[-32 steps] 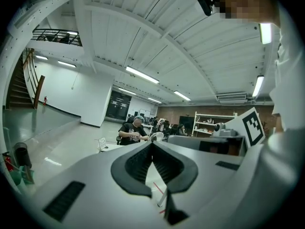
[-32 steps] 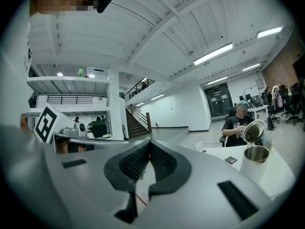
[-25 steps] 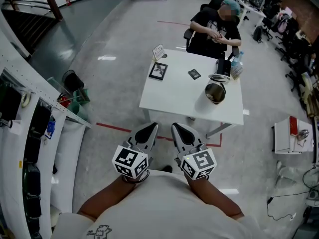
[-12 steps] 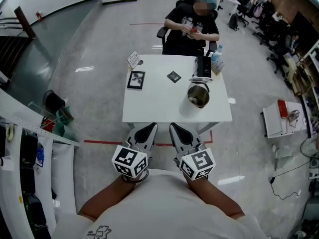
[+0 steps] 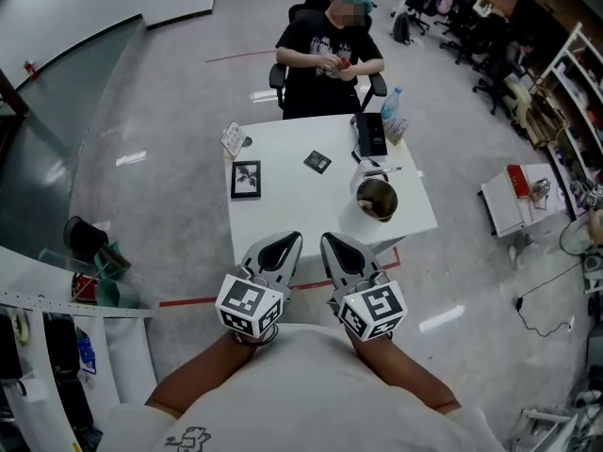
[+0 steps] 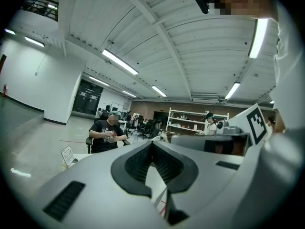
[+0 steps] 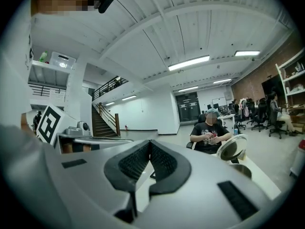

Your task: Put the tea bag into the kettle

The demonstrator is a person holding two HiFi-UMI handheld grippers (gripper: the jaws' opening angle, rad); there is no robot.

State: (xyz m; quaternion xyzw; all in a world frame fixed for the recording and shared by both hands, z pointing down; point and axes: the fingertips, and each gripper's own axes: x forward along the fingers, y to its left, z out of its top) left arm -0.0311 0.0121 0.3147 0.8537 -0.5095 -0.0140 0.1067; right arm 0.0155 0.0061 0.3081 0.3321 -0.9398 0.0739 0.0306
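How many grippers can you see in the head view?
2. The left gripper is bottom centre, pointing toward the white table; the right gripper is close beside it. Both have their jaws together, holding nothing. None seems hidden.

Your head view is bright and evenly lit from overhead. The polished floor (image 5: 170, 111) throws back pale streaks of the ceiling lights, and the white worktop (image 5: 292, 196) comes close to washing out. Shadows are short and soft, and straight lines bow toward the corners. In your two gripper views the strip lights (image 6: 119, 62) glare white, a dark round vignette eats the corners, and the left hand-held gripper (image 6: 152, 144) and right hand-held gripper (image 7: 150, 143) look slightly soft up close.
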